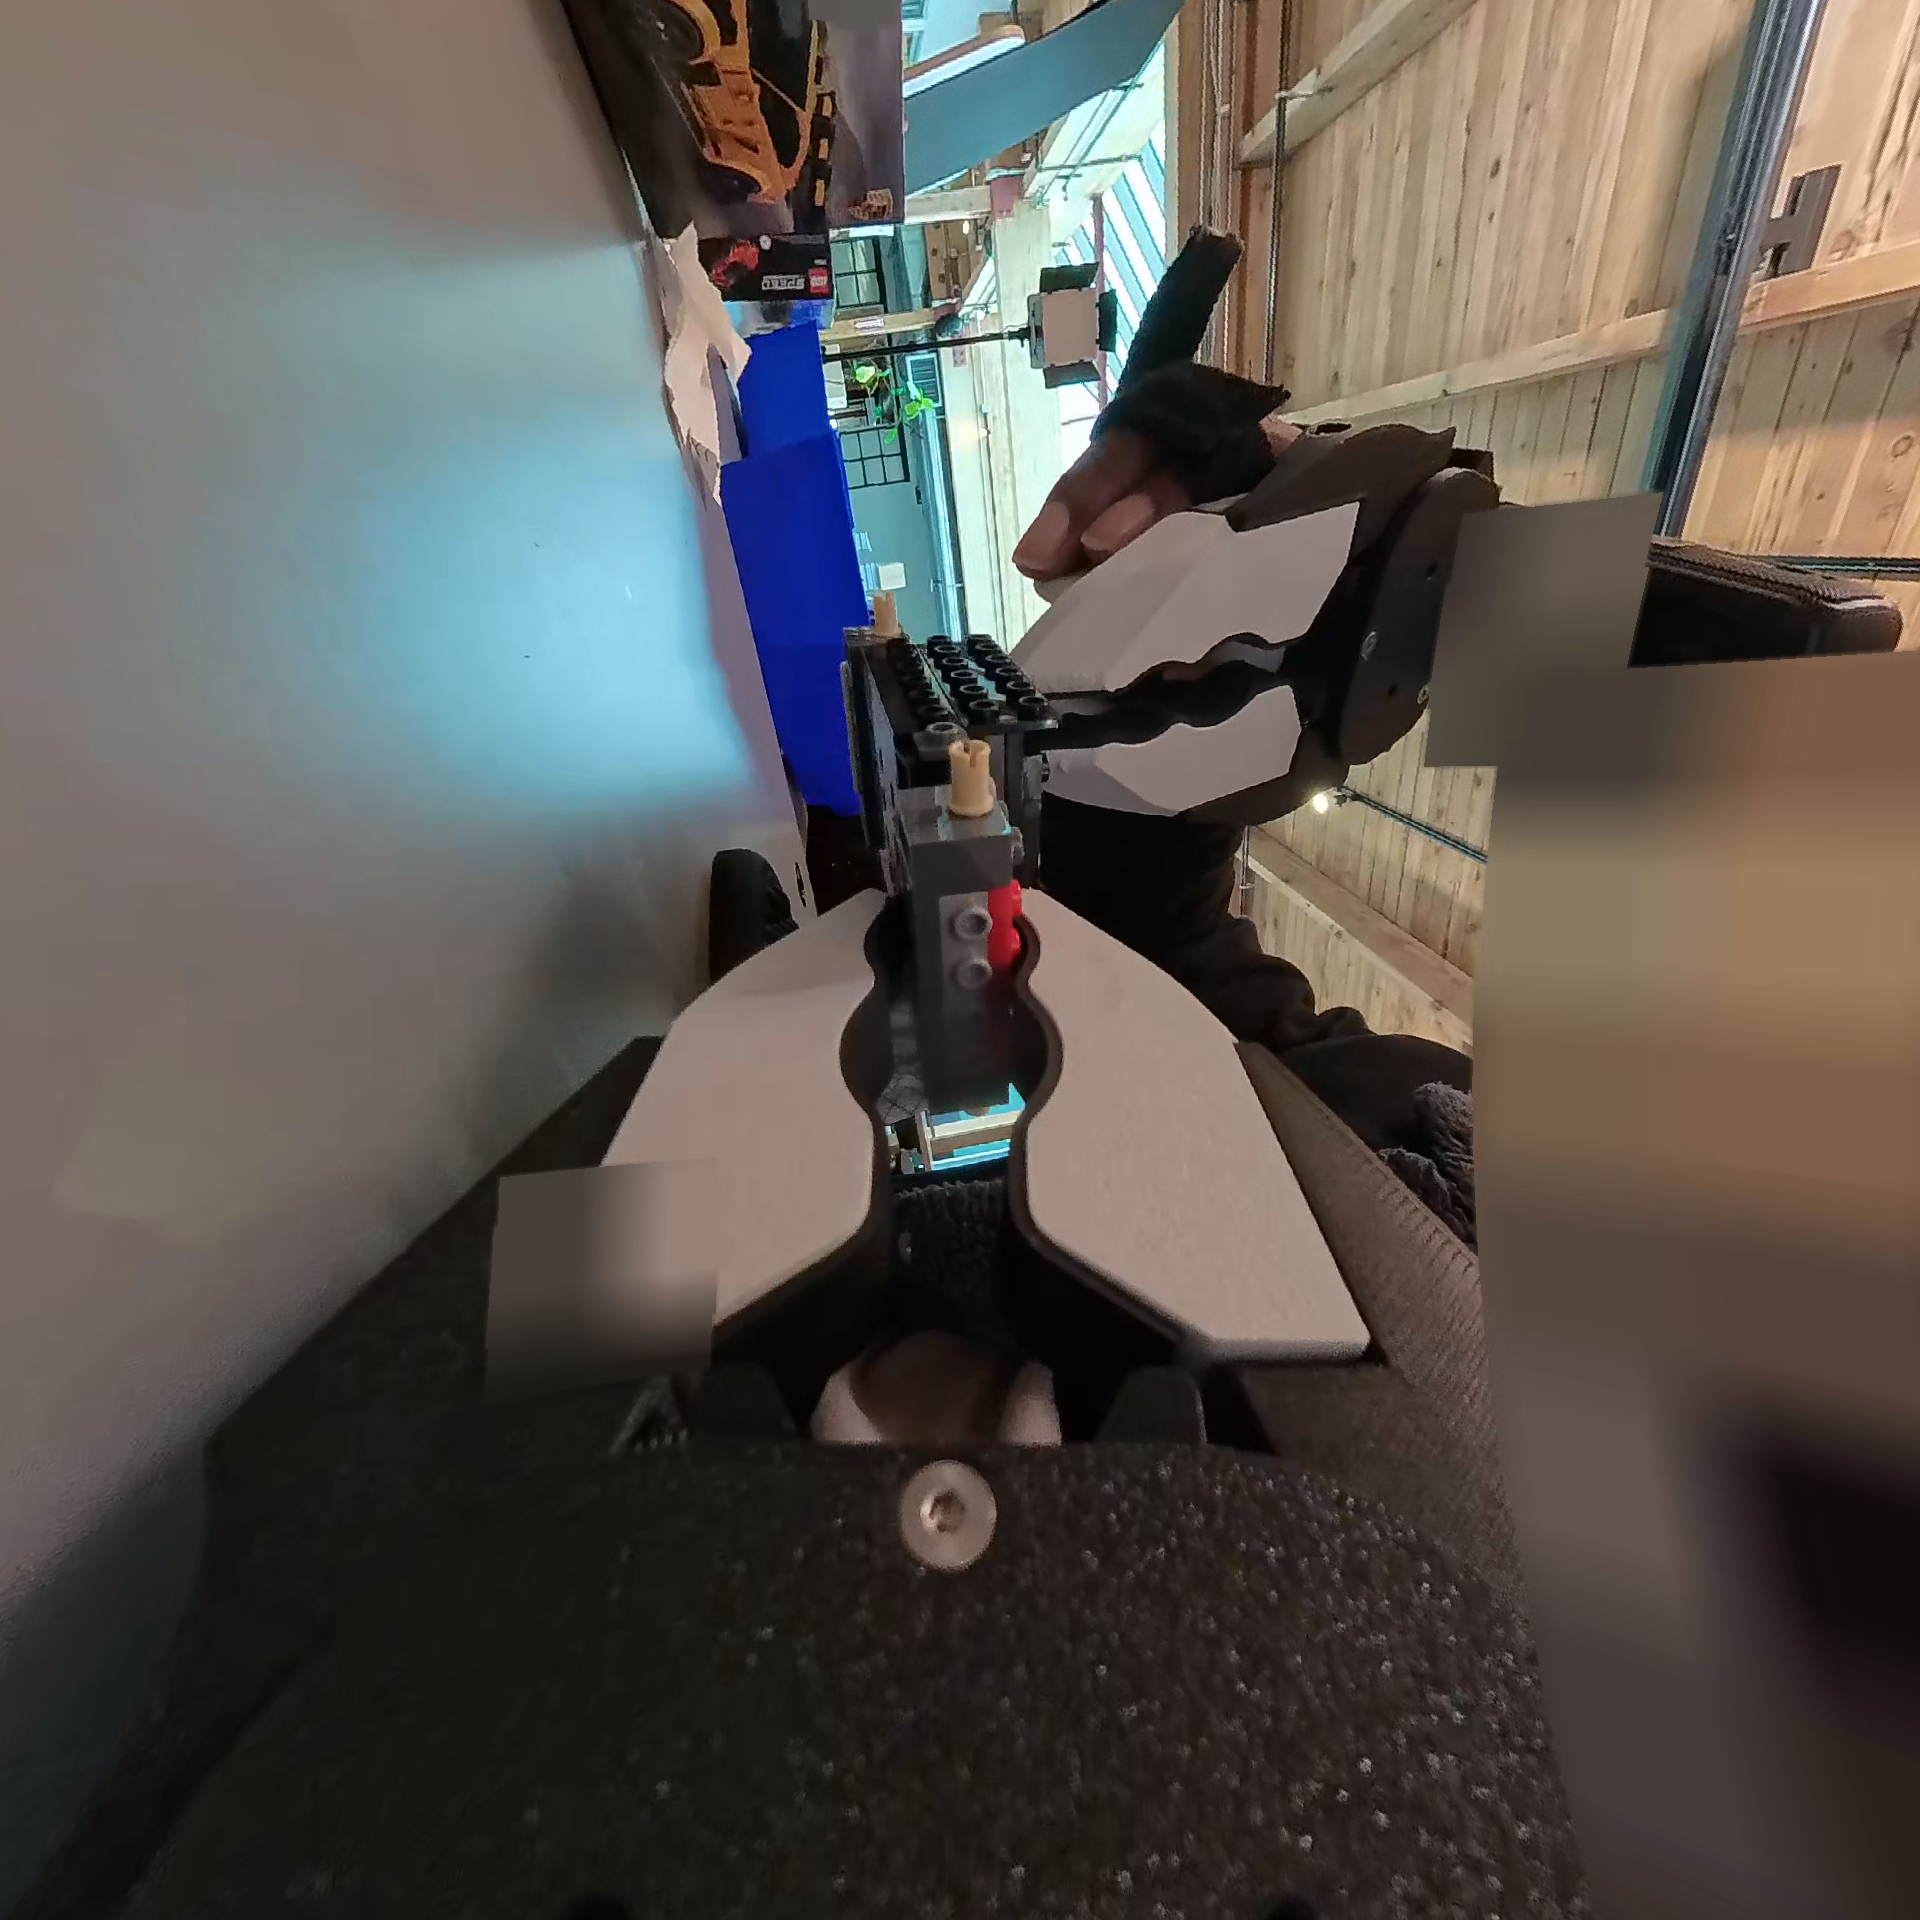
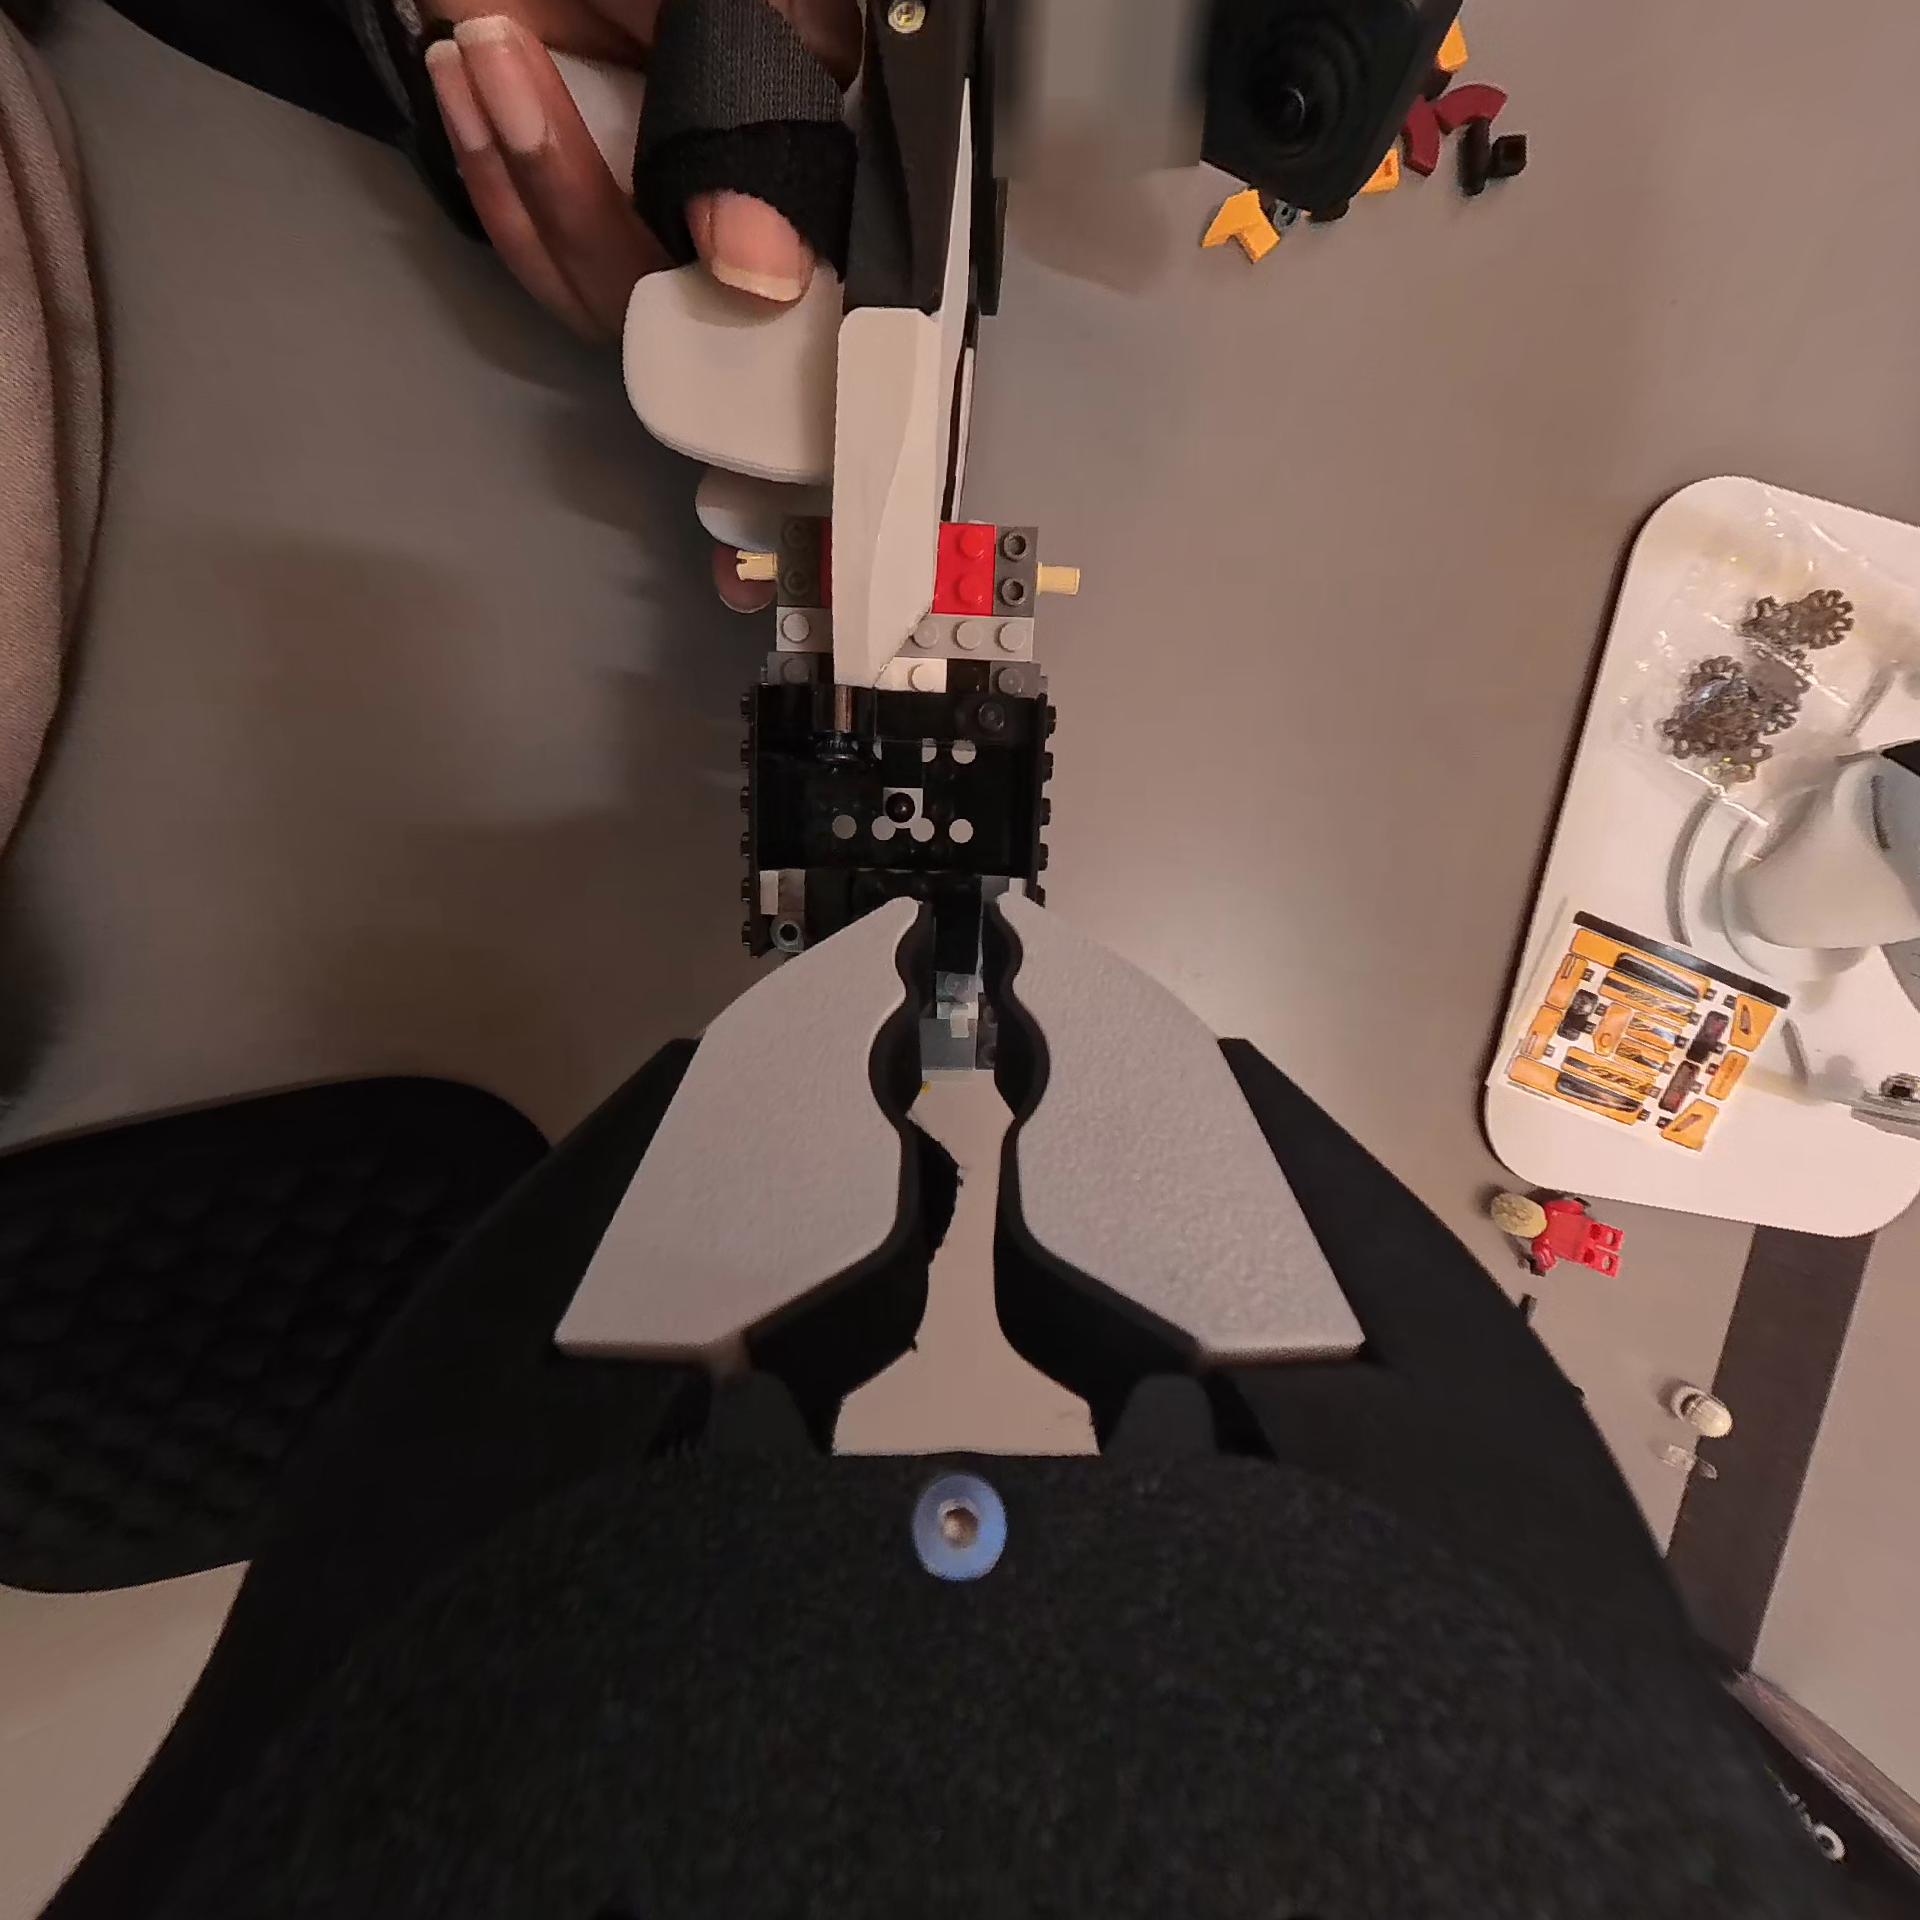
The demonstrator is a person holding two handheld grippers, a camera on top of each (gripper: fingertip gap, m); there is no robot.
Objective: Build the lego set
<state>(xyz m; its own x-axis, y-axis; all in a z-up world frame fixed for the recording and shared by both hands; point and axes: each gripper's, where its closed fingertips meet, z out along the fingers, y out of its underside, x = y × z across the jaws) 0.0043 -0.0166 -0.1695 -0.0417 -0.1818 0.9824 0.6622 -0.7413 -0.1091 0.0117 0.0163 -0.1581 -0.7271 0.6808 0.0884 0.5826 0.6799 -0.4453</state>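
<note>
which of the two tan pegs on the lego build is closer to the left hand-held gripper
The tan peg on the grey block just above the left hand-held gripper; the other tan peg sits farther along the black part.

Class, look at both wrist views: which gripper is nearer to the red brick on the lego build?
Left. The left gripper clamps the build's grey end right beside the red brick; the right gripper grips the opposite black end of the lego build.

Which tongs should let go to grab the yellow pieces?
Probably the right tongs: the left tongs clamp the lego model deeper, so they can hold it. Yellow pieces lie loose.
</note>
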